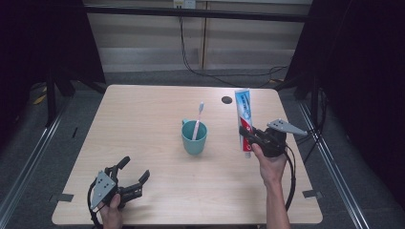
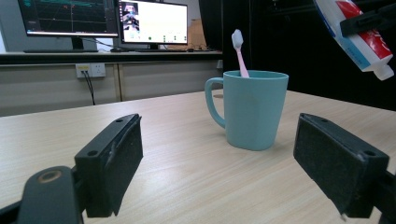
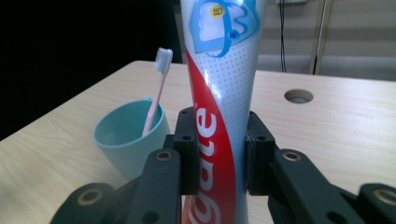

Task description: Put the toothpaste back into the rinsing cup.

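A teal mug stands near the middle of the table with a pink toothbrush leaning in it, bristles up. My right gripper is shut on a white, red and blue toothpaste tube, held upright with the cap down, just right of the mug. My left gripper rests open near the front left of the table, facing the mug, nothing between its pads.
A round cable hole sits in the table's far right part. Monitors stand on a shelf behind the table in the left gripper view. Dark curtains flank the table; cables hang at the back wall.
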